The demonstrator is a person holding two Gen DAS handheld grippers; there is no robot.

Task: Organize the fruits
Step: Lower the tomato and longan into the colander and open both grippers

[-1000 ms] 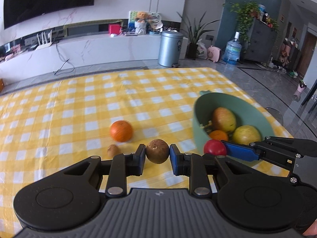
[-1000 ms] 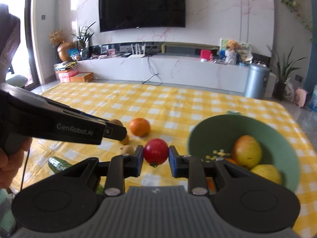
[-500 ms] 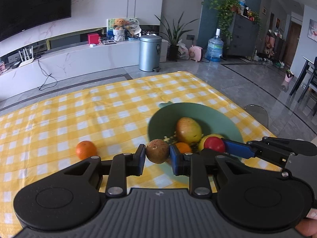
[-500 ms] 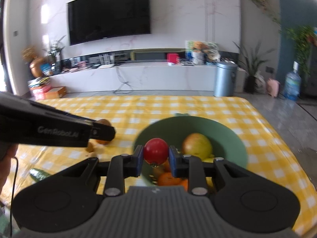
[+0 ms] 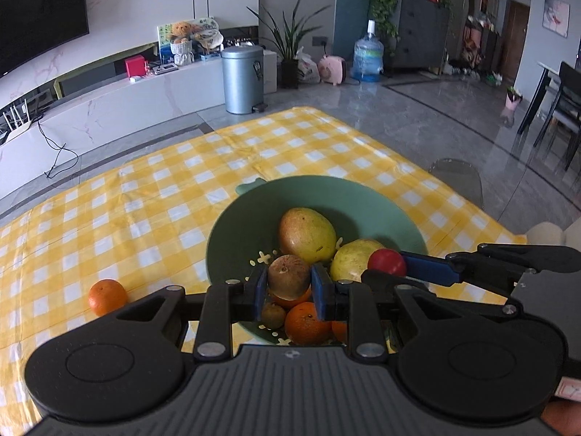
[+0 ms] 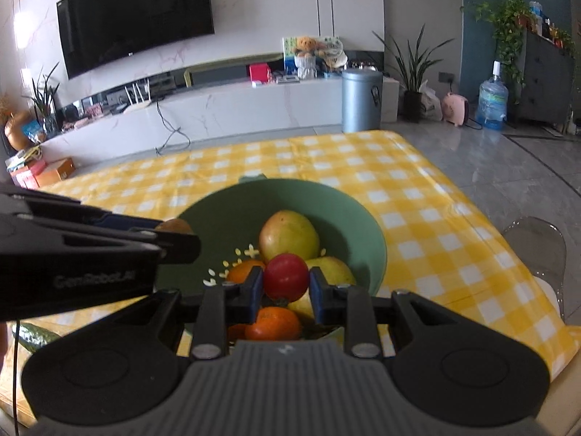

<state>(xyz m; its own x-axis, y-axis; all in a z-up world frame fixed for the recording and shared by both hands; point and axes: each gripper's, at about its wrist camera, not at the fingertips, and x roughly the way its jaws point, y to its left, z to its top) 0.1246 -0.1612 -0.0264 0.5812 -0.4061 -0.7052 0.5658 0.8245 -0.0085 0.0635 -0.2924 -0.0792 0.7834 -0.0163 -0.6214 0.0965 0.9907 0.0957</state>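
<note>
A green bowl (image 5: 254,218) (image 6: 348,214) on the yellow checked cloth holds a mango (image 5: 307,234) (image 6: 288,234), a yellow-green fruit (image 5: 350,259) (image 6: 334,269), oranges (image 5: 307,321) (image 6: 272,323) and a small brown fruit (image 5: 273,315). My left gripper (image 5: 288,287) is shut on a brown kiwi (image 5: 288,276) above the bowl's near side. My right gripper (image 6: 285,285) is shut on a red tomato (image 6: 285,277) over the fruit pile; the left wrist view shows it and its tomato (image 5: 386,261) coming in from the right. One orange (image 5: 108,297) lies on the cloth left of the bowl.
A green cucumber (image 6: 34,336) lies at the cloth's near left corner. A clear chair back (image 6: 537,250) stands off the table's right edge. Beyond the table are a grey bin (image 6: 361,100), a white TV bench and a water bottle (image 6: 491,103).
Both grippers have swung right from the open cloth to over the bowl, each keeping its fruit. The loose orange now lies far left of the left gripper.
</note>
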